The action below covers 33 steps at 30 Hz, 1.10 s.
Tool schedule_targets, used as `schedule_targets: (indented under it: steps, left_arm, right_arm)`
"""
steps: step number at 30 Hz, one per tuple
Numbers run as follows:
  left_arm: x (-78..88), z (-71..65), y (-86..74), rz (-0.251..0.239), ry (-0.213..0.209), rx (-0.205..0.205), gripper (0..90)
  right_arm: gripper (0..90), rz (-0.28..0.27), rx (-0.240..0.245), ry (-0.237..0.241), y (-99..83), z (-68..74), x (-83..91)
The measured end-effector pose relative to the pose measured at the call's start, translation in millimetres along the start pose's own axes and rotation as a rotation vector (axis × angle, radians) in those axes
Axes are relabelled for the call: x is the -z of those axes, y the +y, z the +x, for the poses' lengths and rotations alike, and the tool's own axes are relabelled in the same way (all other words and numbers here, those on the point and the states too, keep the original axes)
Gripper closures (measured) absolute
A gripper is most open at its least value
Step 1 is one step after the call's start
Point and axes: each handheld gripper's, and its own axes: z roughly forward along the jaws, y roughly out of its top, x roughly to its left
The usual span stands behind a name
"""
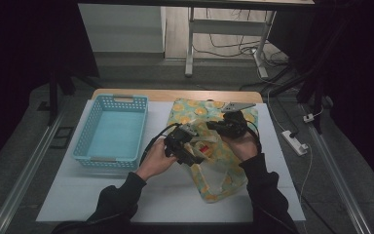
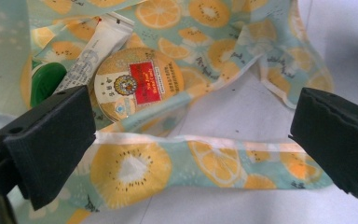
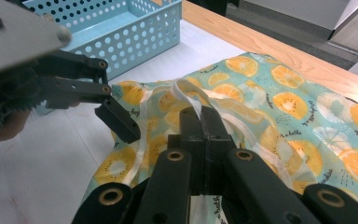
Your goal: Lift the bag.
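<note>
The fruit-print bag [image 1: 214,146], thin glossy fabric patterned with orange and kiwi slices, lies crumpled on the white tabletop [image 1: 165,195]. Inside its mouth sit a round tin [image 2: 137,86] with a red label, a white tube [image 2: 95,49] and a green lid [image 2: 46,81]. The right tongs [image 3: 200,119] are clamped together on the bag's white strap [image 3: 189,93]. The left tongs [image 2: 186,126] stand wide apart over the bag's rim, nothing pinched. To the left is a perforated light-blue plastic basket [image 1: 90,131].

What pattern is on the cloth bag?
Orange and kiwi slices on pale green; the bag shows it best in the right gripper view.
</note>
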Motion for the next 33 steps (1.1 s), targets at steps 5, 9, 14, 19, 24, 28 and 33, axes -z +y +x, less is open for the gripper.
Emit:
schedule_targets:
  steps: [5, 9, 14, 19, 24, 28, 33]
  left_arm:
    - [-12.6, 2.5, 3.8, 0.018, 0.009, -0.027, 1.6]
    - [-25.4, 7.1, 4.0, 0.048, 0.013, -0.048, 1.9]
    - [-36.9, 15.4, 2.0, 0.045, 0.006, -0.028, 2.1]
    - [-43.6, 20.1, -2.1, 0.088, 0.022, -0.023, 2.5]
    - [-48.1, 19.0, -8.2, 0.145, 0.059, -0.034, 6.0]
    - [-50.7, 17.2, -10.6, 0.168, 0.084, -0.042, 10.8]
    - [-49.5, 16.7, -14.8, 0.192, 0.104, -0.033, 33.0]
  right_arm:
    - [89.2, 0.003, 0.003, 0.002, -0.3, 0.5, -1.1]
    - [89.2, 0.005, 0.002, 0.002, -0.3, 1.1, -1.5]
    - [89.2, 0.005, 0.003, 0.003, -0.5, 0.7, -1.5]
    - [89.2, 0.009, 0.005, 0.004, -1.0, 0.7, -2.9]
    - [89.2, 0.009, 0.006, 0.005, -0.9, 1.2, -3.2]
    - [89.2, 0.010, 0.007, 0.005, -0.7, 1.6, -3.3]
    - [89.2, 0.010, 0.006, 0.006, -0.9, 1.3, -3.1]
